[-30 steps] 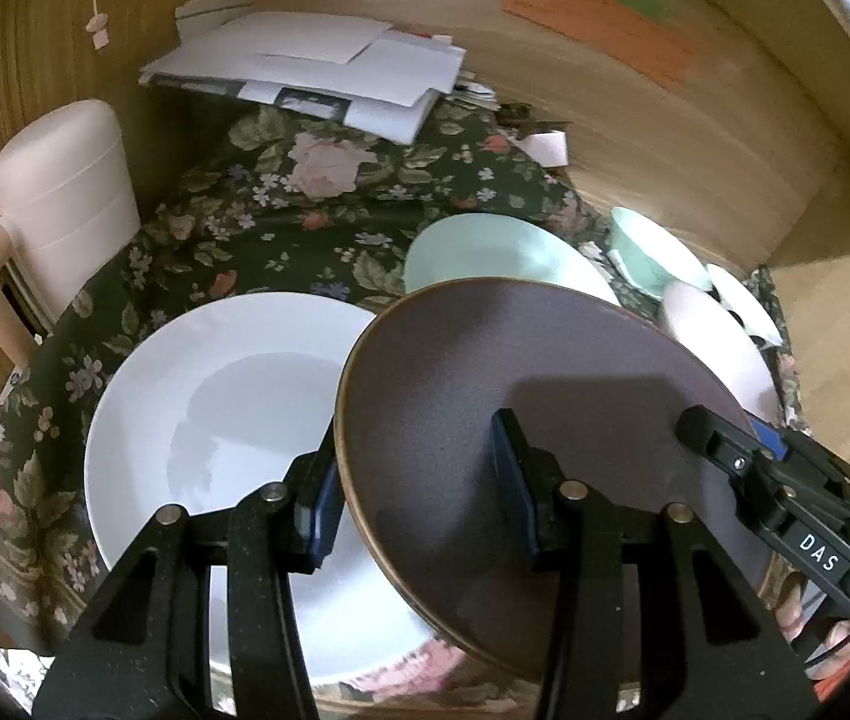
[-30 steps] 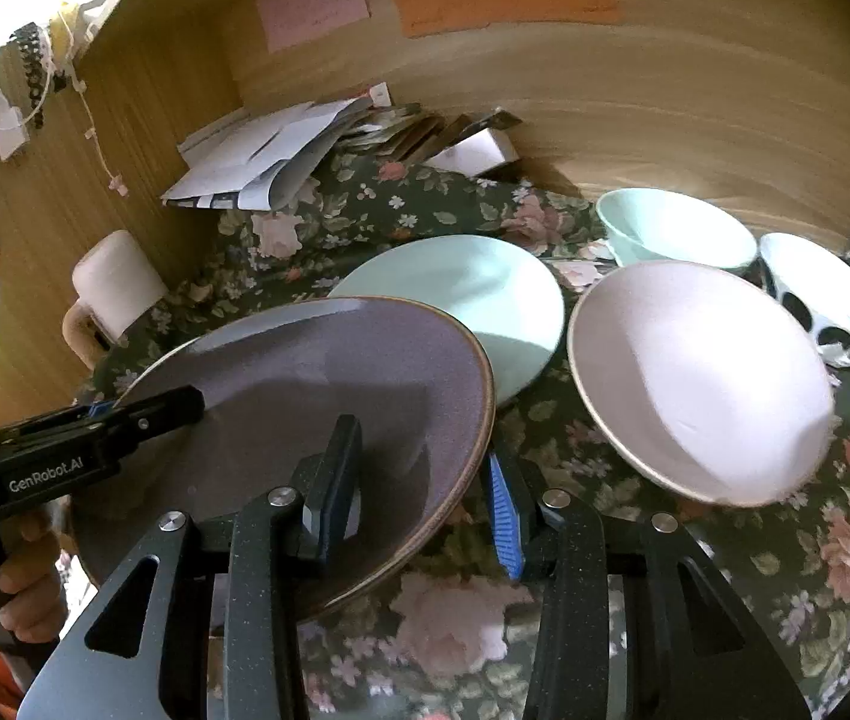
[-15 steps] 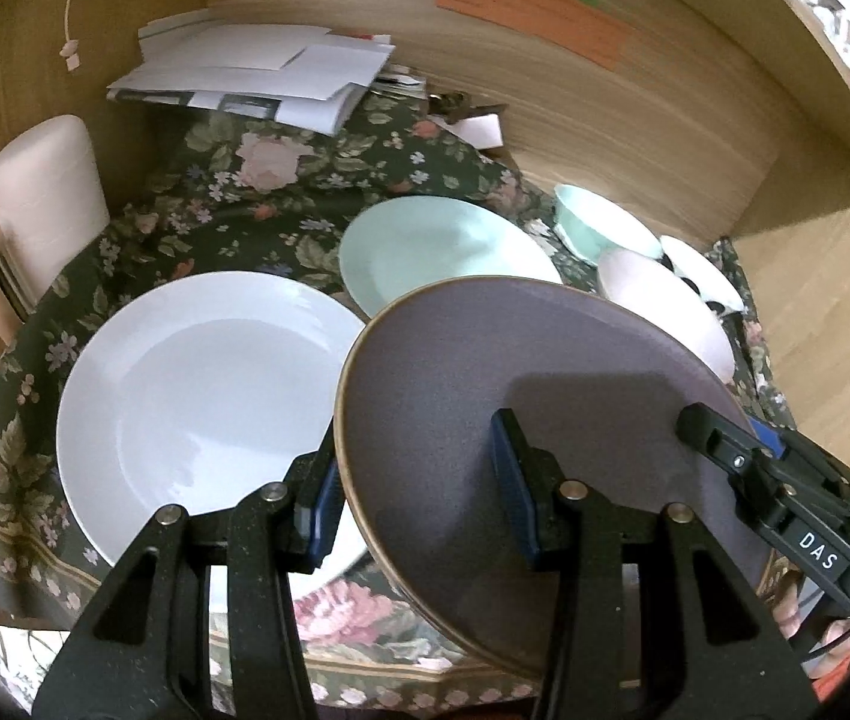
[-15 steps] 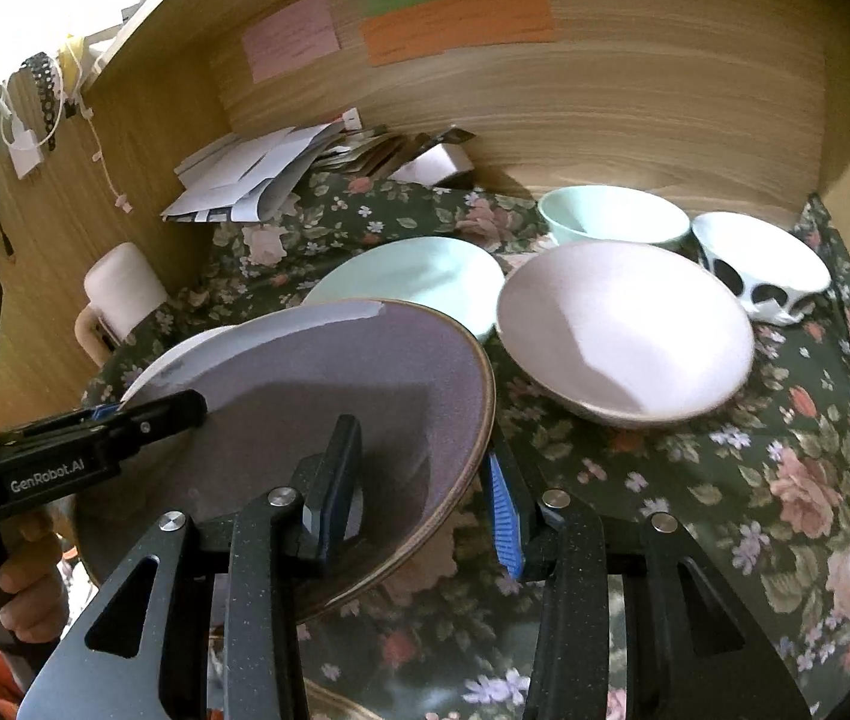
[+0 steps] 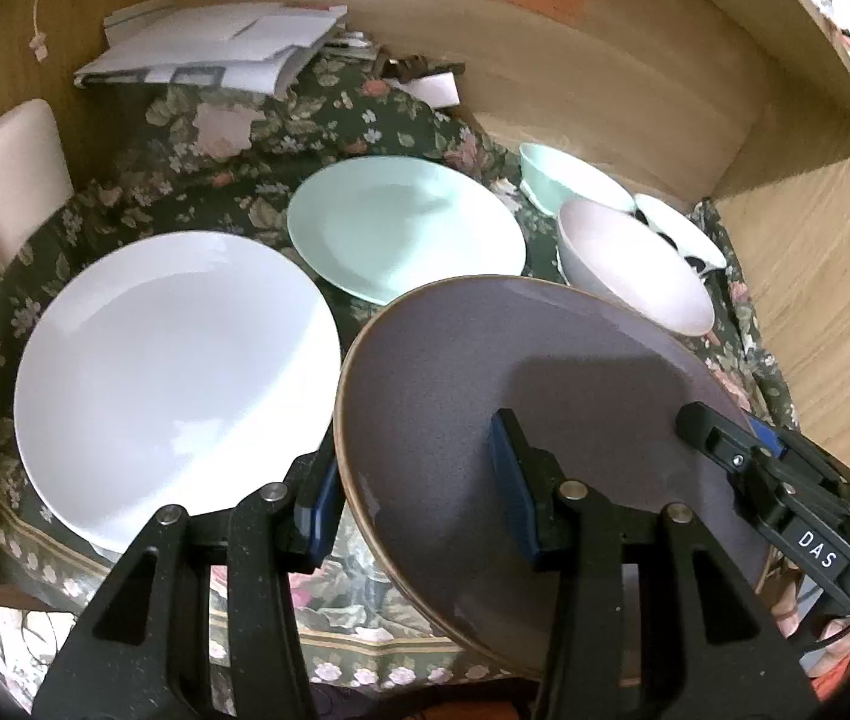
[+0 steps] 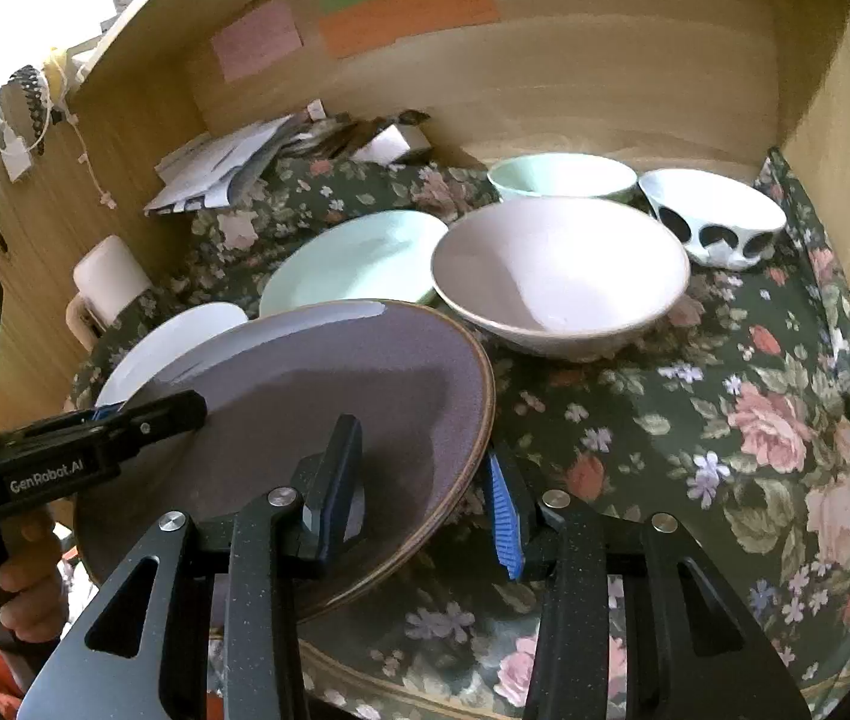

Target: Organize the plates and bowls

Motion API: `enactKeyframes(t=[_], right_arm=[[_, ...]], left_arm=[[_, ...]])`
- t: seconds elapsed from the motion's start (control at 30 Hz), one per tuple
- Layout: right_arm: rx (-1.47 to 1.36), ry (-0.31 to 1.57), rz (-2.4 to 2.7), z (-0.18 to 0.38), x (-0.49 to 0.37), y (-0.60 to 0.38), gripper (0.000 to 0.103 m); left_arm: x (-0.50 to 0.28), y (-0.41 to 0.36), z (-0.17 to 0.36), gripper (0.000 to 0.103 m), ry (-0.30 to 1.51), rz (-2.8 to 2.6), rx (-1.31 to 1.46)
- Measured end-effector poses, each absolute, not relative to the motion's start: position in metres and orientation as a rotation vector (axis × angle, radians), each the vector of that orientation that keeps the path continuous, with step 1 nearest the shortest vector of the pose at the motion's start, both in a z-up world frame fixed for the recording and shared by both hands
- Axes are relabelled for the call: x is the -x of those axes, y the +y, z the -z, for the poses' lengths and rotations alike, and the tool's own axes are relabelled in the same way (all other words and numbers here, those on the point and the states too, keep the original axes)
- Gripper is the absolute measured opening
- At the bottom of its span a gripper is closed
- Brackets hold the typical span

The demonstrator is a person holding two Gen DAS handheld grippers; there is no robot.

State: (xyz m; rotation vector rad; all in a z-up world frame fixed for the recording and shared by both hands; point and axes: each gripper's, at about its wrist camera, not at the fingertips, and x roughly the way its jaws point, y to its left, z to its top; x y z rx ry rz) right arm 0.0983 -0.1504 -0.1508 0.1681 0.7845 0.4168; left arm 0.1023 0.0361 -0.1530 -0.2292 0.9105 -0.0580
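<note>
Gripping the purple plate [image 5: 544, 414] at opposite rims: left gripper [image 5: 419, 492] and right gripper [image 6: 425, 480] both clenched on it, held tilted above the desk's front edge, partly over the white plate [image 5: 173, 384]. Risk: uneven hand motion twists it loose; lowering tilted chips the white plate.

This looks like a home, a lived-in desk nook pressed into use for crockery. A dark floral tablecloth [image 6: 742, 420] covers the surface inside a wooden alcove [image 6: 604, 84] with coloured paper notes [image 6: 407, 12] stuck on its back wall. A loose heap of papers and envelopes [image 5: 215, 42] lies in the corner, household plates and bowls stand on the cloth, and a charger cable [image 6: 83, 138] hangs down the side panel.
</note>
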Motion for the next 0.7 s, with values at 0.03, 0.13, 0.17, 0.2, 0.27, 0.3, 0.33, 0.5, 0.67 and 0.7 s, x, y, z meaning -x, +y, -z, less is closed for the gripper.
enactKeyframes(t=[0.03,0.13,0.17,0.2,0.27,0.3,0.33,0.5,0.67,0.7], right_arm=[[-0.170,0.791,-0.416,0.153,-0.098,-0.152,0.036],[-0.178,0.805,-0.414,0.158,-0.099,-0.156,0.036],[-0.180,0.807,-0.412,0.159,-0.099,-0.157,0.036],[-0.181,0.811,-0.410,0.161,-0.099,-0.158,0.036],[-0.187,0.821,-0.408,0.164,-0.100,-0.159,0.036],[-0.188,0.825,-0.406,0.166,-0.101,-0.160,0.036],[-0.187,0.828,-0.403,0.168,-0.102,-0.162,0.036],[-0.191,0.848,-0.391,0.176,-0.106,-0.165,0.036],[-0.194,0.865,-0.383,0.183,-0.111,-0.168,0.036],[-0.196,0.871,-0.383,0.184,-0.112,-0.169,0.036]], left_arm=[[-0.102,0.034,0.154,0.046,0.915,0.058,0.227],[-0.103,0.030,0.159,0.046,0.929,0.059,0.223],[-0.104,0.028,0.161,0.046,0.934,0.059,0.224],[-0.105,0.027,0.163,0.046,0.940,0.060,0.223],[-0.107,0.025,0.166,0.046,0.947,0.061,0.223],[-0.109,0.024,0.168,0.046,0.952,0.062,0.223],[-0.110,0.023,0.169,0.046,0.954,0.062,0.222],[-0.117,0.018,0.178,0.046,0.982,0.070,0.221],[-0.121,0.014,0.183,0.046,0.990,0.076,0.214],[-0.122,0.013,0.184,0.046,0.995,0.075,0.214]])
